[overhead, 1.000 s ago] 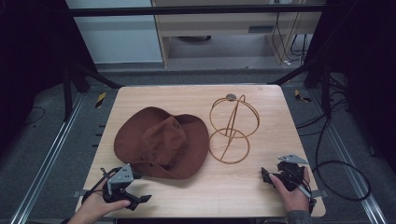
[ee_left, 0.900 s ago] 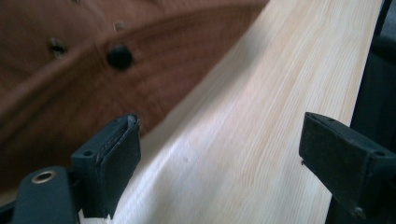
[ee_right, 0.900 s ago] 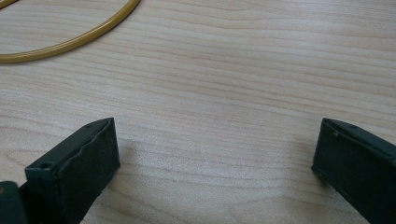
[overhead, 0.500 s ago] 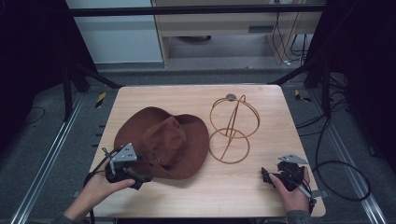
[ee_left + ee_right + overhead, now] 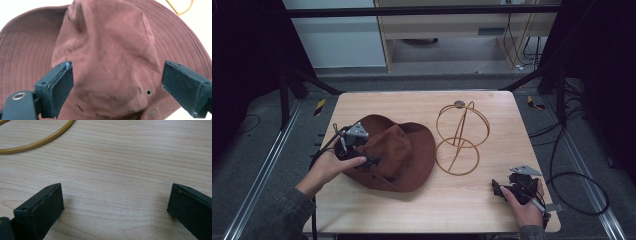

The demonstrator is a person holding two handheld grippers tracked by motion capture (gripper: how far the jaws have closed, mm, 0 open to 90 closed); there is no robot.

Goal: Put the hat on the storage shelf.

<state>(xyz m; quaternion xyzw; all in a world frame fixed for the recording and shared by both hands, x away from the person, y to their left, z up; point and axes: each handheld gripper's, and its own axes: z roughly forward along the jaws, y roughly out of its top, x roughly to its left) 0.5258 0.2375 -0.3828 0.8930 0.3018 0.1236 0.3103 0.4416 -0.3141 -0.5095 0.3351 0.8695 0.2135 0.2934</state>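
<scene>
With the brown hat [image 5: 394,157] lying on the worktop [image 5: 472,200] beside the wire hat stand [image 5: 461,137], the left tongs [image 5: 117,87] are held spread around its crown, so closing on it is judged the next move, while the right tongs [image 5: 115,207] are rested spread and empty.

I saw light wood tabletop [image 5: 482,200], rectangular, grain running side to side. Brown wide-brimmed hat [image 5: 407,155] lay on left half, brim flat on wood, crown up and dented. Gold wire hat stand [image 5: 460,137] stood just right of hat, base ring on surface, near brim edge; I could not tell if they touched. Front right corner held right claw [image 5: 499,189], resting low on tabletop. Part of base ring [image 5: 37,142] showed in right gripper view.
</scene>
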